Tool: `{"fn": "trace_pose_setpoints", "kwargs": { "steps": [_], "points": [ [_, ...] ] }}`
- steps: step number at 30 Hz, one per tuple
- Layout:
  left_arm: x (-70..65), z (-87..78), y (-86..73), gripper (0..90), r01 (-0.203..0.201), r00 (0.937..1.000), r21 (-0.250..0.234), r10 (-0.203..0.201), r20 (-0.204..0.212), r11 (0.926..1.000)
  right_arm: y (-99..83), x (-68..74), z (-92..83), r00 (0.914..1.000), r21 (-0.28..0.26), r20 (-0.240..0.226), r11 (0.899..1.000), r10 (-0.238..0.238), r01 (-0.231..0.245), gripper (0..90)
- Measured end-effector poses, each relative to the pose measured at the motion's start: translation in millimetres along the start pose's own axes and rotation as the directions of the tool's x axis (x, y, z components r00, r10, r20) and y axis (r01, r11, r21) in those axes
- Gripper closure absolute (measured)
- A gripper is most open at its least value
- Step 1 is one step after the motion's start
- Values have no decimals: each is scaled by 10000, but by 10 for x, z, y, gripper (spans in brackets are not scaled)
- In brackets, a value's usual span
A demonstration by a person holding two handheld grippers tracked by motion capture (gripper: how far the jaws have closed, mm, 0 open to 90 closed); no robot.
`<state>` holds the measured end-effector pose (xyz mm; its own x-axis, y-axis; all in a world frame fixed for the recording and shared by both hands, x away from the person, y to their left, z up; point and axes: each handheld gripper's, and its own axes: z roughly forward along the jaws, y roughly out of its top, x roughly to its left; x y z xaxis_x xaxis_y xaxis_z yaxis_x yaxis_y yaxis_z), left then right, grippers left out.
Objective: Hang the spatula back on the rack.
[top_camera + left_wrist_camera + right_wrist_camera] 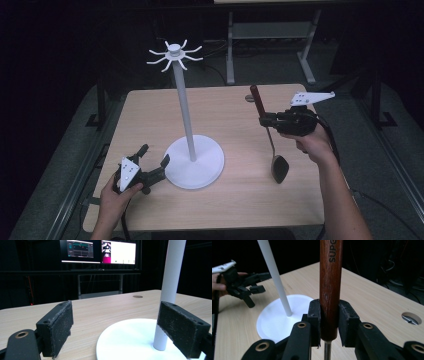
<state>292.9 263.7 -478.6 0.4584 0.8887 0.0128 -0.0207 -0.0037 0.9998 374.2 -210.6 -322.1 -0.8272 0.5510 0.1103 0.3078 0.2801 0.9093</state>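
A white stand rises from the table's middle: a round base (196, 162), a tall pole (184, 102) and a crown of curved hooks (174, 53). My right gripper (264, 120) is shut on the dark red-brown handle (330, 287) of a ladle (270, 141), held upright with its black bowl (279, 168) down near the table. My left gripper (153, 156) is open at the base's left edge. In the left gripper view its right pad (182, 328) is over the base (130, 340), close to the pole (170, 292).
A wooden table (240, 200) carries the stand; a small round hole (249, 98) sits near its far edge. Beyond it stand a metal frame (270, 35) and lit monitors (100, 251) in the dark. The person's forearms enter from below.
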Motion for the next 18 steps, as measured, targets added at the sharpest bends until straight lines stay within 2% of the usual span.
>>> {"fn": "trace_pose_setpoints", "kwargs": {
  "steps": [9,18],
  "points": [
    [-10,4,-2,126,117,9999,-59,-117,-15,9999,56,49,-75,9997,-628,-243,9980,18,-34,738],
    [-4,3,0,126,36,10000,-27,-36,-19,10000,181,141,-124,9985,-1206,-521,9927,-154,90,738]
  ]
}}
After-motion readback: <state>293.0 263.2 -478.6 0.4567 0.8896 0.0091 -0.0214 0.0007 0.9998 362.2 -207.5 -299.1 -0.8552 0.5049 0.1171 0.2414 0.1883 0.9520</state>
